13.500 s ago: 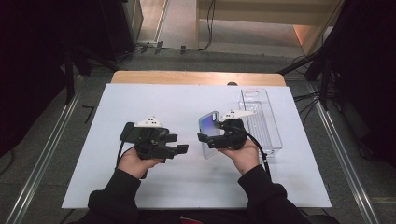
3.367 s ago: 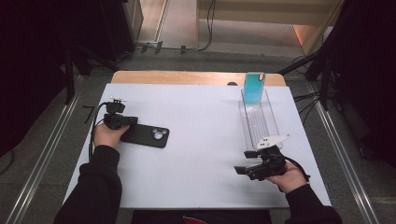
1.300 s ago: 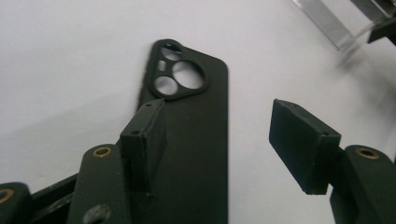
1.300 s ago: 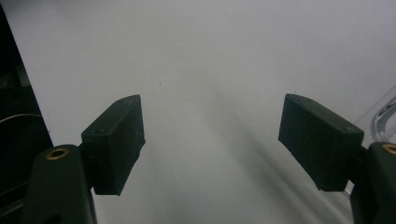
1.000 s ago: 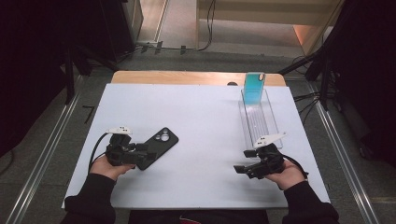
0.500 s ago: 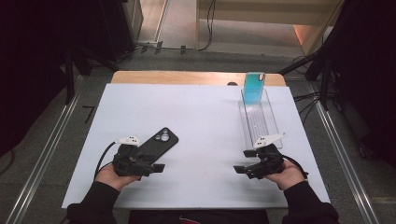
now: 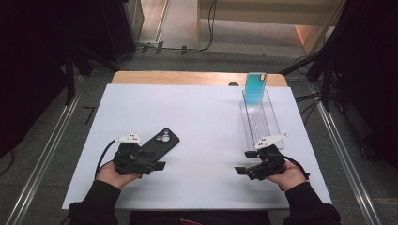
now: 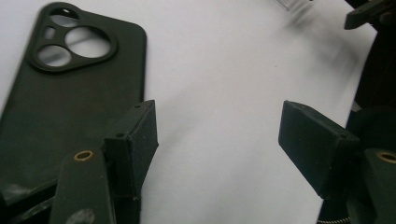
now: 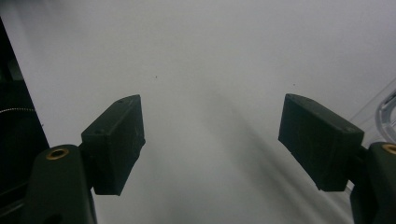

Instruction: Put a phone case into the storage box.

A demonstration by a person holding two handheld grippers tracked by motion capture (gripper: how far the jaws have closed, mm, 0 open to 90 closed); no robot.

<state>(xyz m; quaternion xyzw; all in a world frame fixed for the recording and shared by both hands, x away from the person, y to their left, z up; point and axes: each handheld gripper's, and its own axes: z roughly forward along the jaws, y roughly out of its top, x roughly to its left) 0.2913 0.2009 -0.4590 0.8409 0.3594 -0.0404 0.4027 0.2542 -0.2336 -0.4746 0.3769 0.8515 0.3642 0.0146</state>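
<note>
We take the clear plastic slotted rack (image 7: 261,123) on the white tabletop (image 7: 202,117) as our reference. A teal phone case (image 7: 256,88) stands upright in the rack's far end; we judge that part of the work done.

A black soft phone case with a round camera cut-out (image 7: 160,142) lies flat on the tabletop, well to the left of the rack and toward the near edge. The left gripper (image 7: 158,165) sits just beside that case's near end. In the left gripper view its jaws stand apart with bare tabletop between them, and the black case (image 8: 60,98) lies outside the left-hand jaw, not between the pads. These jaws have just been opening, with nothing between them. We judge the black case released rather than held.

The right gripper (image 7: 240,170) rests near the rack's near end, toward the table's front edge. Its jaws stand apart over bare tabletop and hold nothing.

What remains, in our judgement, is the black case, which has no place in the rack yet.
</note>
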